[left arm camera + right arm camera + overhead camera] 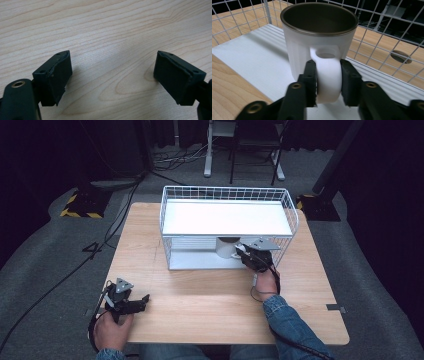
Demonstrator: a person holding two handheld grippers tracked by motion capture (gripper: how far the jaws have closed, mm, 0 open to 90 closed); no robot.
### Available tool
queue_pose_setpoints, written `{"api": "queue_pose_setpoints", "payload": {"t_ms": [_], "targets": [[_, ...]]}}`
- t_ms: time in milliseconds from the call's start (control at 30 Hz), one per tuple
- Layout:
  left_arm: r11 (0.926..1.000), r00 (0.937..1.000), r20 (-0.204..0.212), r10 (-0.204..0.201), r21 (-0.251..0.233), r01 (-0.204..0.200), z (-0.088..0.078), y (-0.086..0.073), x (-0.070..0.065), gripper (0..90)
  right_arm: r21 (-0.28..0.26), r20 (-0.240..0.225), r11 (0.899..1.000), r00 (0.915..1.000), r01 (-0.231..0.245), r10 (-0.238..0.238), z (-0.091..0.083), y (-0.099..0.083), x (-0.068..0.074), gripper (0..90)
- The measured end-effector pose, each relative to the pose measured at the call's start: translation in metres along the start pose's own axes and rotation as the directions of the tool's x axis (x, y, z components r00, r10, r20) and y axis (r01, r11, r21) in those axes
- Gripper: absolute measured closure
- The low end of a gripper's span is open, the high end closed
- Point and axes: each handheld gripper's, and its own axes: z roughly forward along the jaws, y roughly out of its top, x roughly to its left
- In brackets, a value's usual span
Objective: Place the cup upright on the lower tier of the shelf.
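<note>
Right gripper view, centre: right gripper (329,80) clamps the white mug (319,37) by its handle; left gripper (112,75) gapes wide, bottom of its view.

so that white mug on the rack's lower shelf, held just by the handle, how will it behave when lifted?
Probably rigid: the white mug looks thick-walled, and its handle shows no flex between the right gripper jaws. It may swing or tilt, since the body sits beyond the grip. The smooth, rounded handle could slip; likely breakable if it knocks the wire rack.
</note>
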Motion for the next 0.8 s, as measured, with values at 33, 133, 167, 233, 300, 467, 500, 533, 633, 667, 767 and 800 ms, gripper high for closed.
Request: {"api": "queue_pose_setpoints", "payload": {"t_ms": [33, 133, 167, 233, 300, 467, 500, 533, 633, 667, 767, 800], "targets": [[1.0000, 1.0000, 0.000, 0.000, 0.000, 0.000, 0.000, 0.000, 0.000, 15.5, 0.003, -0.005, 1.000, 1.0000, -0.007, 0.007, 0.000, 0.000, -0.001, 59.9], [1.0000, 1.0000, 0.000, 0.000, 0.000, 0.000, 0.000, 0.000, 0.000, 15.5, 0.016, -0.017, 1.000, 0.9997, -0.019, 0.019, 0.001, 0.000, -0.002, 49.8], [1.0000, 1.0000, 0.000, 0.000, 0.000, 0.000, 0.000, 0.000, 0.000, 15.5, 0.016, -0.017, 1.000, 0.9997, -0.019, 0.019, 0.001, 0.000, -0.002, 49.8], [1.0000, 1.0000, 0.000, 0.000, 0.000, 0.000, 0.000, 0.000, 0.000, 15.5, 0.020, -0.022, 1.000, 0.9996, -0.019, 0.020, -0.001, 0.000, -0.003, 44.5], [1.0000, 1.0000, 0.000, 0.000, 0.000, 0.000, 0.000, 0.000, 0.000, 15.5, 0.019, -0.019, 1.000, 0.9995, -0.024, 0.024, -0.002, 0.001, -0.004, 41.7], [1.0000, 1.0000, 0.000, 0.000, 0.000, 0.000, 0.000, 0.000, 0.000, 15.5, 0.018, -0.023, 1.000, 0.9996, -0.016, 0.016, -0.008, 0.006, -0.004, 39.4], [1.0000, 1.0000, 0.000, 0.000, 0.000, 0.000, 0.000, 0.000, 0.000, 15.5, 0.018, -0.023, 1.000, 0.9996, -0.016, 0.016, -0.008, 0.006, -0.004, 39.4], [1.0000, 1.0000, 0.000, 0.000, 0.000, 0.000, 0.000, 0.000, 0.000, 15.5, 0.016, -0.022, 1.000, 0.9997, -0.010, 0.010, -0.010, 0.007, -0.005, 38.6], [1.0000, 1.0000, 0.001, -0.003, 0.000, 0.003, 0.000, 0.000, 0.000, 15.5, 0.017, -0.021, 1.000, 0.9997, -0.008, 0.008, -0.016, 0.009, -0.005, 37.4], [1.0000, 1.0000, 0.000, 0.001, -0.002, -0.001, 0.000, 0.000, 0.000, 15.5, 0.016, -0.027, 1.000, 0.9996, -0.009, 0.009, -0.018, 0.010, -0.005, 37.3], [1.0000, 1.0000, 0.000, -0.003, -0.002, 0.003, 0.001, 0.001, 0.001, 15.5, 0.014, -0.032, 1.000, 0.9995, 0.002, -0.002, -0.028, 0.012, -0.005, 36.7], [1.0000, 1.0000, -0.002, -0.002, -0.003, 0.002, 0.001, 0.001, 0.001, 15.5, 0.015, -0.040, 1.000, 0.9992, -0.001, 0.001, -0.035, 0.013, -0.006, 36.7]]}}
